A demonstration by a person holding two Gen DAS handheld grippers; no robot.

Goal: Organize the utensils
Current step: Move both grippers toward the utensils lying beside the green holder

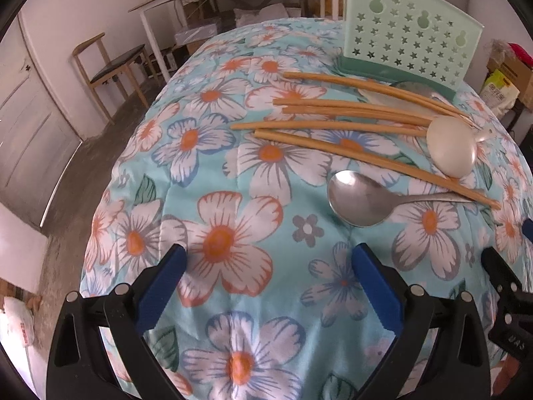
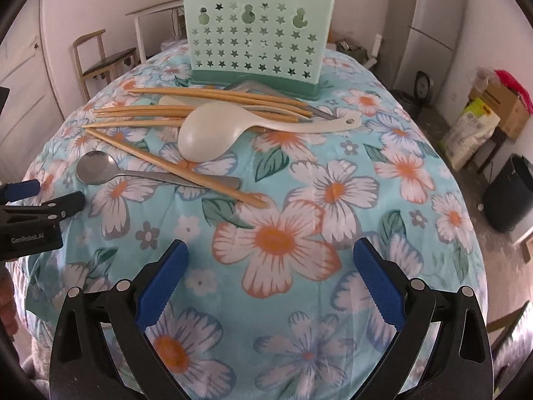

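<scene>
On the flower-print table (image 2: 299, 180), wooden chopsticks (image 2: 160, 113), a cream ladle (image 2: 206, 140) and a steel spoon (image 2: 96, 168) lie loose in front of the mint star-punched holder (image 2: 260, 43), so sorting looks not yet begun. Both the left tongs (image 1: 268, 286) and right tongs (image 2: 268, 283) hang apart and empty; the likely next move is closing on one utensil, perhaps the near spoon. "GenRobot.AI" is printed on the left tool's body.

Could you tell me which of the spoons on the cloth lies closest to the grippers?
The metal spoon, shiny and steel-coloured; the white ladle lies farther back toward the green holder.
</scene>
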